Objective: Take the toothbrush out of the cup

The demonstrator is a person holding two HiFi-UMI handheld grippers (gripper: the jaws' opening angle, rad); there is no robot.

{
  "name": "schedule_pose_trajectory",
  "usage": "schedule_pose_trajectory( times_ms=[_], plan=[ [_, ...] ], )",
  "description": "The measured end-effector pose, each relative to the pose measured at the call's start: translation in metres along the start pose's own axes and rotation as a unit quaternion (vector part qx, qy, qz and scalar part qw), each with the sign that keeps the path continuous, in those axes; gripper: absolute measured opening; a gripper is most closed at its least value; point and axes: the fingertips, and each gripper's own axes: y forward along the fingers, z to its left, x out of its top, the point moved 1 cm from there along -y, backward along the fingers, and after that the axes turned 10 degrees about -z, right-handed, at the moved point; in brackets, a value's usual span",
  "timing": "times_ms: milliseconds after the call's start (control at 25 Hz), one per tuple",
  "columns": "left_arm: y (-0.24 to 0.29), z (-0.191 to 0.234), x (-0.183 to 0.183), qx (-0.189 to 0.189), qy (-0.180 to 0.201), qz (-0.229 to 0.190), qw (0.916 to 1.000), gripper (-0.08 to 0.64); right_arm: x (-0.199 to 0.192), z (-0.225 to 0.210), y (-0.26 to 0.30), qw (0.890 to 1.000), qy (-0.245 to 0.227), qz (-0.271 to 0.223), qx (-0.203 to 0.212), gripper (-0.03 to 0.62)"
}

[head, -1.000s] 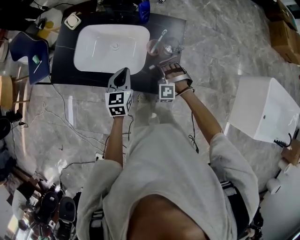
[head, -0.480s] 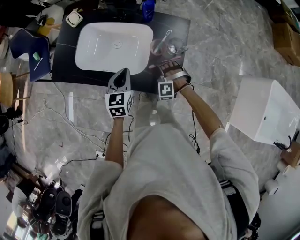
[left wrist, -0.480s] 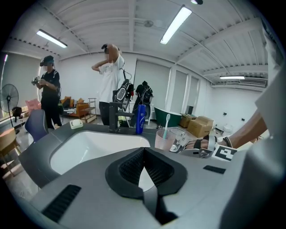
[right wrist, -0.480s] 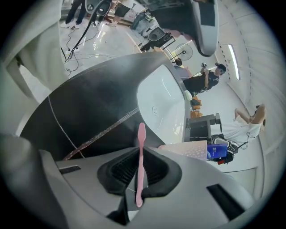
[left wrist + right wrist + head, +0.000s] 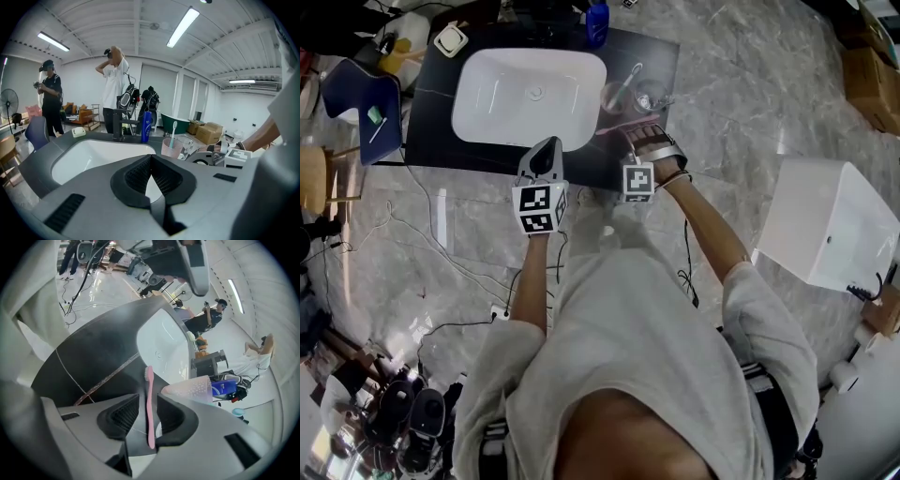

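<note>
R gripper tilted down over dark table, frame centre | jaws just opening, part-way apart | pink toothbrush lengthwise betw jaws, against frame-right pad, gap on left; outside pink cup to its right | L gripper low at sink, jaws together, empty

Head view looks steeply down; both gripper views share the sink.

A white basin sits in the dark counter, a blue bottle at its back edge.
</note>
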Motion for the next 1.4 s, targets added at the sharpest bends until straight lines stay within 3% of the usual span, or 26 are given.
schedule_pose_trajectory(
  times_ms=[320, 480, 680, 840, 960, 1160, 1280, 1400],
  plan=[
    [0.006, -0.005, 0.012, -0.014, 0.008, -0.011, 0.9998, 0.026, 0.004, -0.034, -0.030, 0.993, 0.085, -0.016, -0.079, 0.055],
    [0.012, -0.009, 0.021, -0.021, 0.015, -0.020, 0.9995, 0.026, 0.007, -0.048, -0.044, 0.990, 0.087, -0.023, -0.106, 0.017],
    [0.015, -0.018, 0.033, -0.028, 0.024, -0.028, 0.9989, 0.026, 0.006, -0.051, -0.055, 0.988, 0.100, -0.030, -0.115, 0.014],
    [0.017, -0.023, 0.041, -0.031, 0.029, -0.035, 0.9985, 0.026, 0.001, -0.064, -0.066, 0.972, 0.186, -0.041, -0.138, 0.014],
    [0.018, -0.026, 0.046, -0.032, 0.031, -0.039, 0.9982, 0.026, -0.005, -0.080, -0.076, 0.937, 0.304, -0.060, -0.162, 0.014],
    [0.019, -0.030, 0.054, -0.033, 0.037, -0.044, 0.9978, 0.026, -0.013, -0.100, -0.086, 0.861, 0.468, -0.098, -0.175, 0.014],
    [0.021, -0.030, 0.057, -0.032, 0.037, -0.046, 0.9977, 0.026, -0.021, -0.108, -0.088, 0.793, 0.568, -0.126, -0.179, 0.014],
    [0.020, -0.029, 0.058, -0.030, 0.036, -0.046, 0.9979, 0.026, -0.032, -0.115, -0.092, 0.701, 0.666, -0.169, -0.188, 0.014]
  ],
)
